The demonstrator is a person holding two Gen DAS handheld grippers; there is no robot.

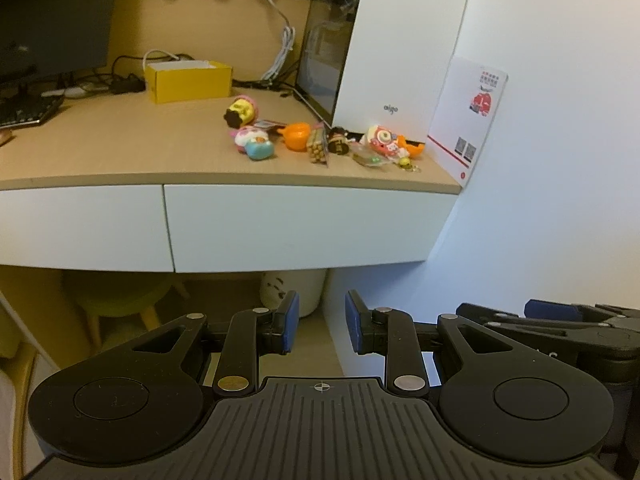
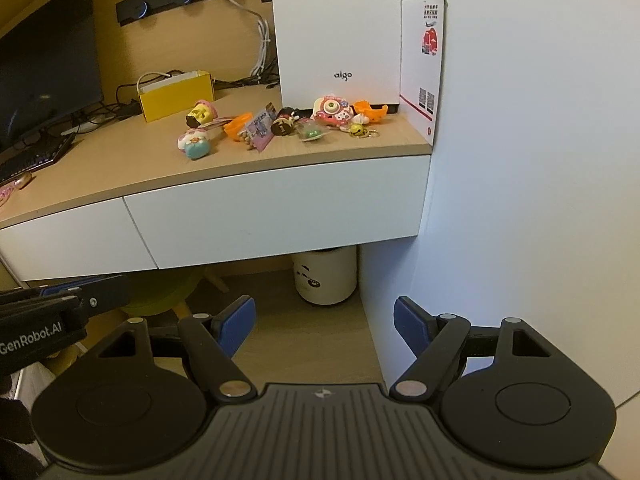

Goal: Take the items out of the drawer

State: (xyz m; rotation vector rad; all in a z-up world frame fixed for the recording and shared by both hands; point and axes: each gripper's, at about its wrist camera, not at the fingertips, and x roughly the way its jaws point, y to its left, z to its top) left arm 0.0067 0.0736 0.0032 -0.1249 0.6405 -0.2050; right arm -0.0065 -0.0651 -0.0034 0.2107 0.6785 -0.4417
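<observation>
Drawer (image 1: 304, 226) sits closed at twelve o'clock under the desk top (image 1: 120, 148), toys (image 1: 320, 140) lie above it, and your left gripper (image 1: 322, 328) and right gripper (image 2: 324, 326) hang empty and unclenched, so you likely pull it next.

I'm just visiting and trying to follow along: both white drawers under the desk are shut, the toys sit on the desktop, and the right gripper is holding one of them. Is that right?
Not quite. The right gripper holds nothing: its jaws stand open and empty, below the desk, as the right wrist view shows. The rest stands: both drawers are shut and the toys lie on the desktop.
</observation>
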